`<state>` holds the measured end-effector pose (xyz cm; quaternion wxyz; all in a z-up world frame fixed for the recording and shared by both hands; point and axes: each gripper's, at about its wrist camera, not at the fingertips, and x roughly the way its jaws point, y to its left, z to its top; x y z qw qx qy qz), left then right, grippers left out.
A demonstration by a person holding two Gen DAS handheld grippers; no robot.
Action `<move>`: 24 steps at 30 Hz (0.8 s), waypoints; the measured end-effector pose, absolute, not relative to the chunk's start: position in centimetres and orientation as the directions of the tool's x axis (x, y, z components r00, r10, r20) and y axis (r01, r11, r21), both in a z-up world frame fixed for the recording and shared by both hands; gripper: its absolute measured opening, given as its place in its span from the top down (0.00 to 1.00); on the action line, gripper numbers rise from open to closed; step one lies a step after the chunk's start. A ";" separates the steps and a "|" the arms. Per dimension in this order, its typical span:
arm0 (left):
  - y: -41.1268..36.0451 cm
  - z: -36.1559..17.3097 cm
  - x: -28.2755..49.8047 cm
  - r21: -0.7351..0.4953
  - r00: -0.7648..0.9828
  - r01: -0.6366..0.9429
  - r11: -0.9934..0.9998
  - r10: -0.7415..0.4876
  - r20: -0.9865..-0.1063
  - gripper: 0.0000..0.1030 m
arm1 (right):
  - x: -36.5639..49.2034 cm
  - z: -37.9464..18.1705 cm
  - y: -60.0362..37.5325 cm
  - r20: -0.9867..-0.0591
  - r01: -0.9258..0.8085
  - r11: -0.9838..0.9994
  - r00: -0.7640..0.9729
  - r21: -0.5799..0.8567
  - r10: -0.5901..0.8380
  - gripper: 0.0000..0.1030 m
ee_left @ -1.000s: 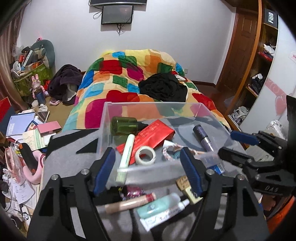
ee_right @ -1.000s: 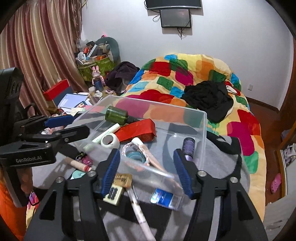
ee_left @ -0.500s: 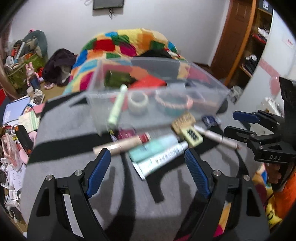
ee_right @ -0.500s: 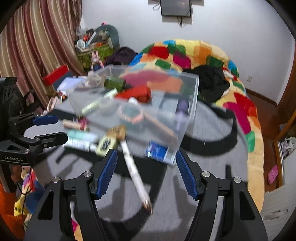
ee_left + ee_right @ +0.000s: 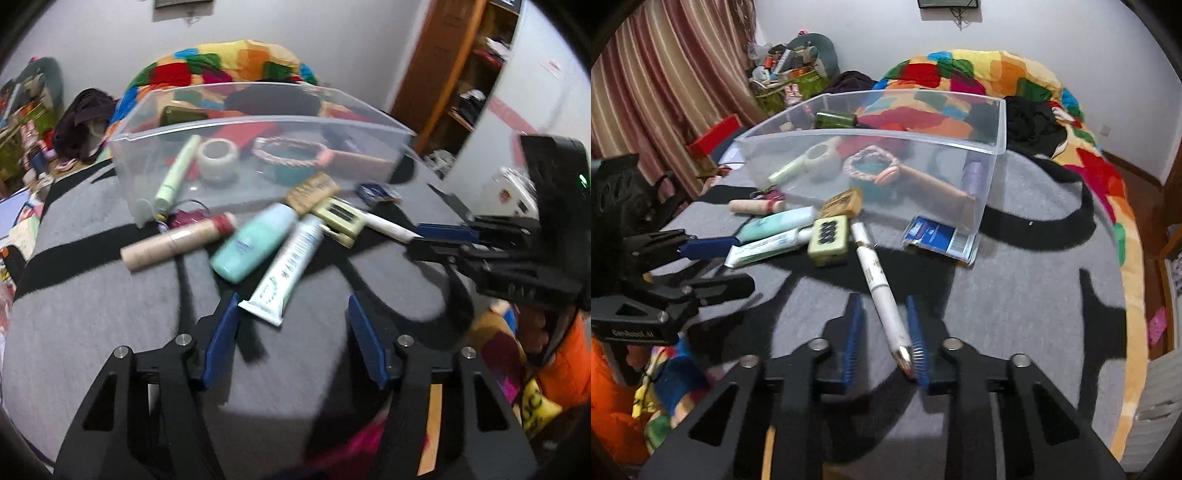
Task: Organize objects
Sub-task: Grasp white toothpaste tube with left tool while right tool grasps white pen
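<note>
A clear plastic bin [image 5: 258,122] [image 5: 871,136] stands on the grey blanket and holds a tape roll [image 5: 218,157], a braided ring [image 5: 870,162] and other small items. In front of it lie a beige tube [image 5: 177,242], a mint bottle [image 5: 255,240], a white tube [image 5: 288,269], a green case [image 5: 827,238], a blue packet [image 5: 938,236] and a white pen [image 5: 879,284]. My left gripper [image 5: 293,325] is closing; the white tube's crimped end sits between its jaws beside the left pad, unpressed. My right gripper [image 5: 884,332] is closing around the pen, whose tip rests against the right pad while the left pad stays apart.
The grey blanket [image 5: 1034,295] with black stripes covers the bed end, and a colourful quilt [image 5: 979,74] lies behind the bin. Striped curtains [image 5: 665,92] and floor clutter are on one side, wooden shelves [image 5: 472,74] on the other. An orange sleeve [image 5: 565,362] shows beside my grippers.
Both grippers sank and drew back from the bin to the loose items in front of it. Their jaws narrowed, the right around the pen, the left around the white tube's end.
</note>
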<state>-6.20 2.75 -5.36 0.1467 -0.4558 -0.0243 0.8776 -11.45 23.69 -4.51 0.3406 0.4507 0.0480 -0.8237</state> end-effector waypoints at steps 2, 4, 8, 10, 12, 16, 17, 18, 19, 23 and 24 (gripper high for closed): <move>3.3 -5.1 -5.5 -0.162 -0.537 -0.262 -0.951 0.283 -0.794 0.42 | -10.7 -4.4 23.8 -0.775 0.623 -0.749 -0.350 0.226 -0.525 0.81; 3.5 -5.0 -5.6 -0.127 -0.542 -0.265 -0.956 0.256 -0.800 0.42 | -10.2 -4.2 23.6 -0.783 0.628 -0.753 -0.364 0.194 -0.505 0.81; 2.8 -4.9 -7.2 -0.129 -0.542 -0.227 -0.965 0.235 -0.807 0.42 | -10.6 -3.8 22.9 -0.780 0.628 -0.758 -0.381 0.175 -0.496 0.81; 2.7 -5.1 -8.1 -0.142 -0.537 -0.222 -0.965 0.243 -0.808 0.42 | -11.2 -3.9 22.2 -0.781 0.626 -0.763 -0.392 0.161 -0.486 0.81; 2.8 -5.5 -9.0 -0.140 -0.525 -0.215 -0.967 0.235 -0.818 0.47 | -12.0 -4.2 21.5 -0.791 0.616 -0.772 -0.390 0.158 -0.472 0.81; 3.8 -5.7 -10.0 -0.113 -0.539 -0.225 -0.968 0.220 -0.813 0.59 | -12.6 -4.7 20.7 -0.791 0.595 -0.792 -0.415 0.140 -0.451 0.81; 4.1 -5.8 -10.0 -0.106 -0.544 -0.226 -0.968 0.216 -0.811 0.64 | -12.5 -4.7 20.5 -0.790 0.595 -0.793 -0.423 0.127 -0.444 0.81; 4.2 -5.8 -10.1 -0.095 -0.553 -0.223 -0.970 0.206 -0.807 0.69 | -12.3 -4.7 20.4 -0.787 0.596 -0.795 -0.435 0.112 -0.437 0.82; 4.4 -5.9 -10.0 -0.081 -0.564 -0.221 -0.972 0.195 -0.802 0.71 | -12.0 -4.7 20.3 -0.785 0.596 -0.797 -0.447 0.095 -0.428 0.85; 4.5 -5.9 -9.4 -0.061 -0.584 -0.200 -0.978 0.169 -0.794 0.84 | -11.3 -4.5 21.1 -0.778 0.591 -0.799 -0.449 0.111 -0.440 0.90; 4.5 -5.8 -9.2 -0.063 -0.583 -0.194 -0.979 0.167 -0.795 0.84 | -11.1 -4.4 21.3 -0.776 0.586 -0.802 -0.451 0.115 -0.441 0.90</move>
